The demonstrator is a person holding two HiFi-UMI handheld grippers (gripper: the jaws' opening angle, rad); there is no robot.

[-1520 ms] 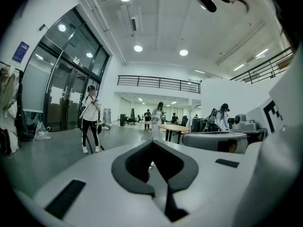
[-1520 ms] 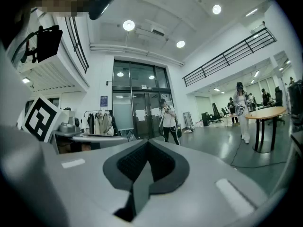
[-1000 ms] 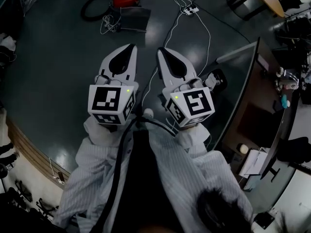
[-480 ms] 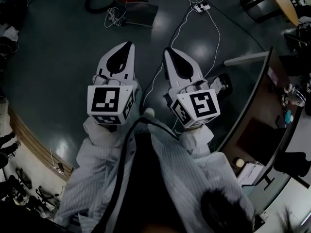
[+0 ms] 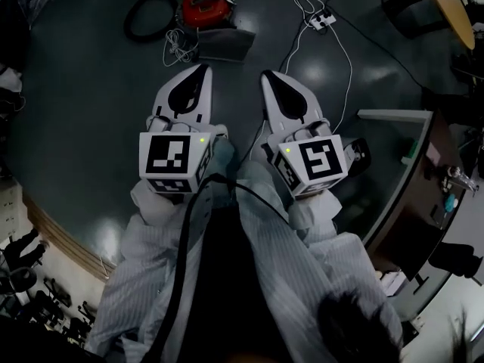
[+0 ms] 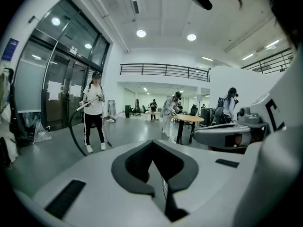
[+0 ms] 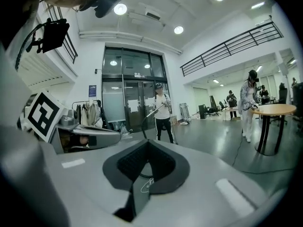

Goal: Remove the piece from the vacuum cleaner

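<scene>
While the left gripper [image 5: 200, 69] and right gripper [image 5: 267, 75] hover side by side, jaws closed on nothing, the red vacuum cleaner [image 5: 203, 4] sits far ahead on the glossy grey floor [image 5: 91, 104], long axis unclear, black hose [image 5: 132, 27] looping leftward, in a bright hall with glass doors [image 7: 125, 96].

Left tool [image 5: 201, 68] and right tool [image 5: 267, 75] carried forward over the floor [image 5: 91, 112], red vacuum [image 5: 204, 6] now lower in the head view and nearer both tool tips, power strip [image 5: 324, 20] shifted rightward, counter [image 5: 423, 165] slid toward the right edge.
</scene>
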